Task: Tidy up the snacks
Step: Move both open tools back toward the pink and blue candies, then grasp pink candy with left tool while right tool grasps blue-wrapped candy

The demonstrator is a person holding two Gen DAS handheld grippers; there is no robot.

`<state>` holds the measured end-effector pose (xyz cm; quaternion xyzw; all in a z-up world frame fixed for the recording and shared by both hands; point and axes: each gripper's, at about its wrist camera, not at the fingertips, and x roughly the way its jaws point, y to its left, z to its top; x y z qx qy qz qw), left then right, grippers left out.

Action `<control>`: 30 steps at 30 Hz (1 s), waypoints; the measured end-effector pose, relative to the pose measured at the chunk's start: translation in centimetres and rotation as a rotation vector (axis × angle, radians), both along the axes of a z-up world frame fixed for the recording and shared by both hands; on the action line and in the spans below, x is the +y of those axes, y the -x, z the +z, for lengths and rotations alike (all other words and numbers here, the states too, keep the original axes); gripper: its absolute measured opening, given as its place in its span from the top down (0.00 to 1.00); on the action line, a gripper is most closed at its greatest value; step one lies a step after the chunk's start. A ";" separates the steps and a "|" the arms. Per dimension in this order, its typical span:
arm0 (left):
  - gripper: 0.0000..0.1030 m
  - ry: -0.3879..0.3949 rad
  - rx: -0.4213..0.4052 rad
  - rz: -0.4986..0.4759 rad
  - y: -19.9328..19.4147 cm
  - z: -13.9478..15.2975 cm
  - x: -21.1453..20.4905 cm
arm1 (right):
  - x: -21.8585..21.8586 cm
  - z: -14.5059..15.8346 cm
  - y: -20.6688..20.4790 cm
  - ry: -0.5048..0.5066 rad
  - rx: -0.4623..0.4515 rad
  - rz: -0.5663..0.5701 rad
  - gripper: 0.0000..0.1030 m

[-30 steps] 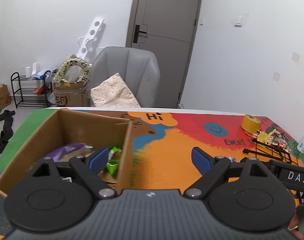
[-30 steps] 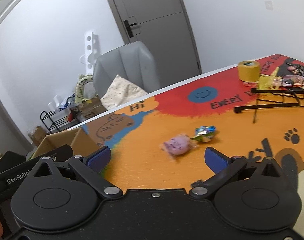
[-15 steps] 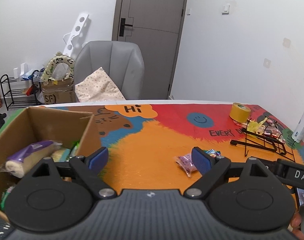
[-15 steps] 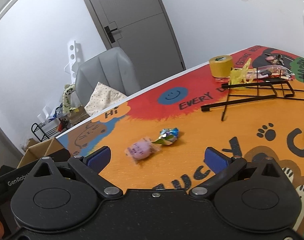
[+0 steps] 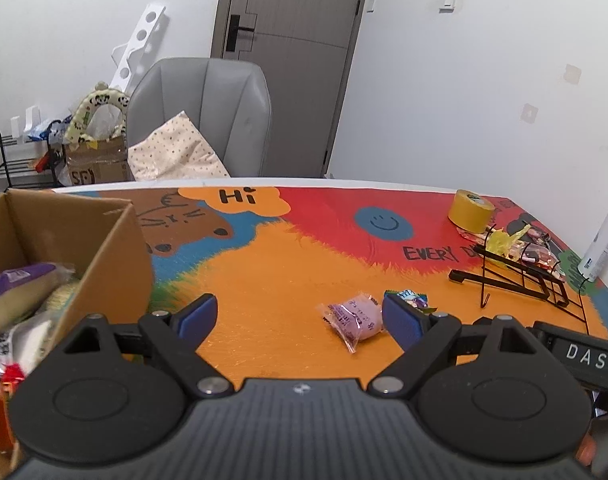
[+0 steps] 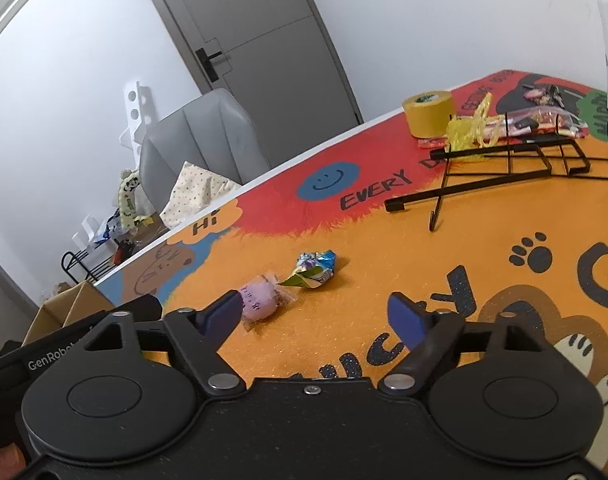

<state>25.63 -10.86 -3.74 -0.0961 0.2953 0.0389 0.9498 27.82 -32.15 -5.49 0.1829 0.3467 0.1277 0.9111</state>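
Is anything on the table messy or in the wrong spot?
Yes. Two wrapped snacks lie loose on the orange mat: a pink snack and a blue-green snack beside it, while the other snacks sit in the cardboard box. A black wire rack also lies tipped flat near the tape roll.

Left gripper [image 5: 299, 316] is hovering with jaws apart over an orange mat [image 5: 271, 280]; pink snack [image 5: 356, 318] is lying at three o'clock, box [image 5: 115, 248] at nine.
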 end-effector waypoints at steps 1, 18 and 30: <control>0.15 0.003 0.006 0.001 -0.4 -0.2 0.0 | 0.0 -0.2 -0.2 -0.004 0.005 -0.001 0.30; 0.33 0.080 0.074 -0.005 -5.3 -2.9 -0.5 | 0.9 -2.2 -4.8 -0.057 0.067 0.006 0.45; 0.33 0.054 0.088 0.031 -7.3 -3.6 0.0 | 2.3 -4.3 -7.9 -0.079 0.122 0.038 0.53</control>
